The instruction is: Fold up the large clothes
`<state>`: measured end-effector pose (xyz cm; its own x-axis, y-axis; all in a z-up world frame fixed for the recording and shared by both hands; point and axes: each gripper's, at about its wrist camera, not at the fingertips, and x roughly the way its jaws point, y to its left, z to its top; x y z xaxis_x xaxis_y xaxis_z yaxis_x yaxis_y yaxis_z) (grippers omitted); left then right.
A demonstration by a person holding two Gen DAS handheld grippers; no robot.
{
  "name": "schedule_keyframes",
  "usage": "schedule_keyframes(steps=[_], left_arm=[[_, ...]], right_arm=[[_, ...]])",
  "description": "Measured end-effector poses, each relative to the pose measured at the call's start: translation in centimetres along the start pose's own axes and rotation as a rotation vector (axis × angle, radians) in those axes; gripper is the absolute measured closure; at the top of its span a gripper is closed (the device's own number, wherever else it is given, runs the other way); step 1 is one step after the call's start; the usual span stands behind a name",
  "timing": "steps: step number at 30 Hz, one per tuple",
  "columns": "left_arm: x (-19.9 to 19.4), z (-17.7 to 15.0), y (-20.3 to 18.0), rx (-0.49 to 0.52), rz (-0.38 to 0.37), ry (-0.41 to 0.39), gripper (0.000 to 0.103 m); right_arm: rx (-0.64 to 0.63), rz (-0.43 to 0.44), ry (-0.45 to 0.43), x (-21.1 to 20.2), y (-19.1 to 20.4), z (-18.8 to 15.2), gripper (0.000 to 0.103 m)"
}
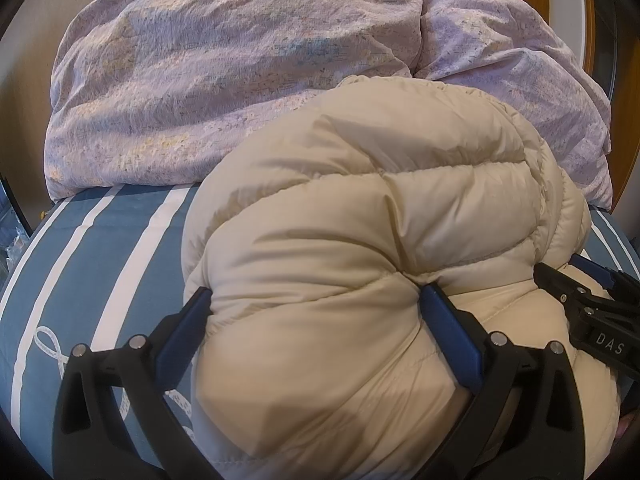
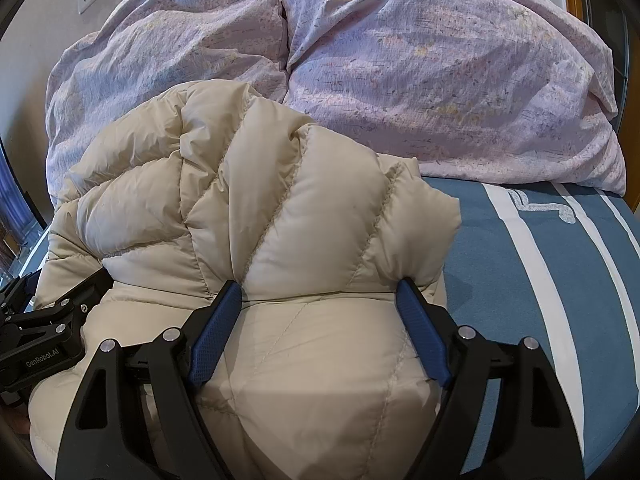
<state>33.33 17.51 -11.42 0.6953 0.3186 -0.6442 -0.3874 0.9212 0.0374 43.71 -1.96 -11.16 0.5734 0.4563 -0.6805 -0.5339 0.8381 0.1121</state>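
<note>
both grippers clamp the cream down jacket [image 1: 360, 216]: left gripper [image 1: 316, 300] lower centre of its view, right gripper [image 2: 320, 290] likewise. jacket sits bundled on the striped bed [image 2: 540, 280]. i judge folding mostly done; releasing remains.

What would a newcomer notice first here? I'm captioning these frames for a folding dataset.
A puffy cream down jacket bundled on the blue striped bed sheet, squeezed from both sides: the left gripper and the right gripper each pinch a thick fold between blue pads. Behind it, a rumpled lilac floral duvet fills the far end of the bed.
</note>
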Motion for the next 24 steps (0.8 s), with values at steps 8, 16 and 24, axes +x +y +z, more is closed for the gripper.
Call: schedule_keyframes(steps=[8, 16, 24], left_arm=[[0.1, -0.1, 0.0, -0.019, -0.017, 0.008, 0.002], [-3.0, -1.0, 1.9, -0.105, -0.043, 0.036, 0.002], [-11.5, -5.0, 5.4, -0.15, -0.024, -0.003, 0.002]], right_arm=[[0.007, 0.001, 0.023, 0.4, -0.1, 0.2, 0.02], [0.011, -0.01, 0.075, -2.1, -0.3, 0.6, 0.014], [0.023, 0.03, 0.026, -11.2, -0.5, -3.8, 0.001]])
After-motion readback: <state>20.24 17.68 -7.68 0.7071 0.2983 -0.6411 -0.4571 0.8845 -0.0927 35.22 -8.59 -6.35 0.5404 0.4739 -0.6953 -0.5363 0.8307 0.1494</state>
